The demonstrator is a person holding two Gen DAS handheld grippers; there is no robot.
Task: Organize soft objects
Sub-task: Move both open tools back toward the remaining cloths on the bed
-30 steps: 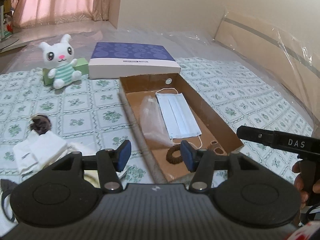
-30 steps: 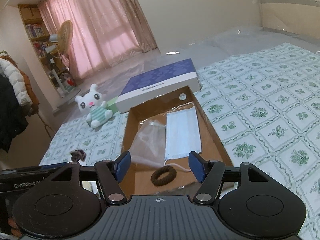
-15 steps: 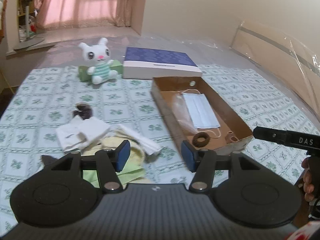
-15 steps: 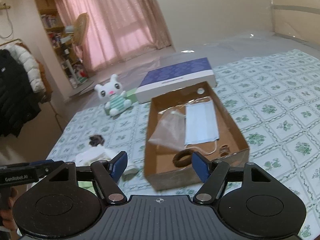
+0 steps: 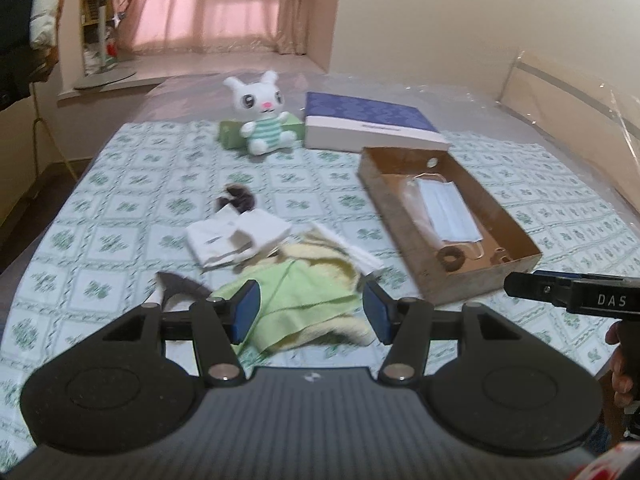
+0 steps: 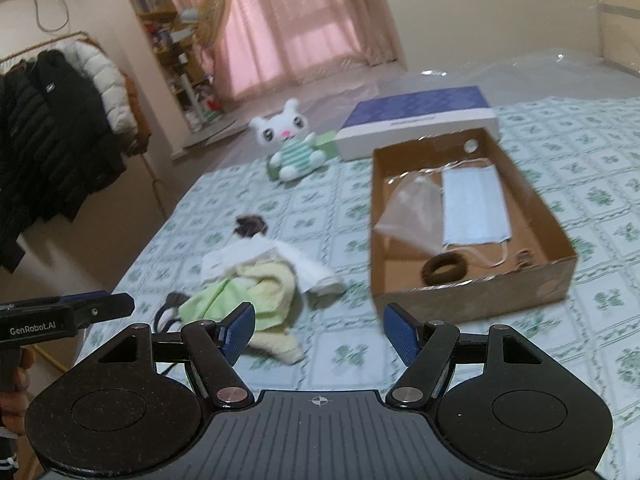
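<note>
- both our left tool (image 5: pixel 310 312) and right tool (image 6: pixel 318 330) are spread, empty.
- beside the cardboard box (image 5: pixel 484 284), the cloth pile (image 5: pixel 296 280) overlaps; we risk dragging several pieces together.

Soft, dim indoor light, brightest where daylight glows through pink curtains (image 5: pixel 208 8) at the far window. Both fisheye views bend straight lines and darken at the corners. Motion blur softens the patterned bedspread (image 6: pixel 560 168); shadows are faint.
</note>
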